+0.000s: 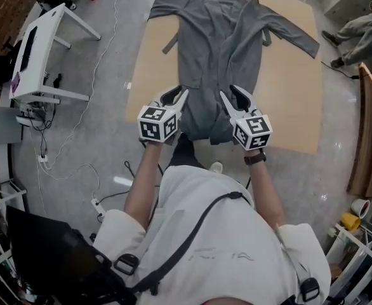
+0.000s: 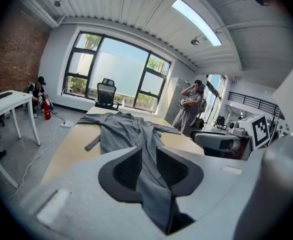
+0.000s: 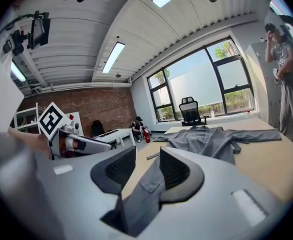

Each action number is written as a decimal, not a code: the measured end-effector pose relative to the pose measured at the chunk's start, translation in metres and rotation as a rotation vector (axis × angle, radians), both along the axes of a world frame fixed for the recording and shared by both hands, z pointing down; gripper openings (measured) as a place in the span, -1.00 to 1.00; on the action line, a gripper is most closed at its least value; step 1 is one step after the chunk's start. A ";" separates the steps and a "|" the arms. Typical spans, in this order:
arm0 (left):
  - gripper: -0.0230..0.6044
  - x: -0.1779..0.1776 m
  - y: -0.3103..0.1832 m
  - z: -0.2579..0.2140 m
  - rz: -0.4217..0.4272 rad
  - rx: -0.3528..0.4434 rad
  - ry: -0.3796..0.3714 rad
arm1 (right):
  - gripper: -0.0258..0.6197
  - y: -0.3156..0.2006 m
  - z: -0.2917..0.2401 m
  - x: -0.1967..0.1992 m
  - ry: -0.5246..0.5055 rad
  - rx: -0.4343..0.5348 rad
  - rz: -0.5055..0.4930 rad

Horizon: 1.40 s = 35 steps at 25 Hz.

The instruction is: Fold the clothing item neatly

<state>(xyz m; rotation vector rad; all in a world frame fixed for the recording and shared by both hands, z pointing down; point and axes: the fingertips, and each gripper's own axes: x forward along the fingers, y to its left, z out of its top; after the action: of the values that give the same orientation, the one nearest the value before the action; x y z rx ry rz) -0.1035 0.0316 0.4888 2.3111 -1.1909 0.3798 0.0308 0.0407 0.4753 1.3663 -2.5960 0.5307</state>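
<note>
Grey garment (image 1: 221, 49) on tan board (image 1: 294, 107), grey floor (image 1: 110, 62), white desk (image 1: 40, 43) nearby

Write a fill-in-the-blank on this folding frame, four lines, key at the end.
1. The garment spread on the tan board is ___ in colour.
2. Both of its ___ lie stretched out to the sides.
3. Left gripper and right gripper: ___ of them grip the garment's near end.
4. The office chair by the window is ___ in colour.
Missing words: grey; sleeves; both; black.
</note>
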 end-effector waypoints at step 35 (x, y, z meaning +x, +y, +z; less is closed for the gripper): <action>-0.26 -0.206 -0.377 0.174 -0.249 -0.293 0.014 | -0.49 -0.272 0.060 -0.147 0.023 -0.110 -0.130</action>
<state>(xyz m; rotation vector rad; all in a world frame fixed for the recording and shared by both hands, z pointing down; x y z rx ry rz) -0.3096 -0.3457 0.6626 1.8894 -1.3019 0.4151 -0.1157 -0.2309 0.5349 1.1547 -2.5732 0.6229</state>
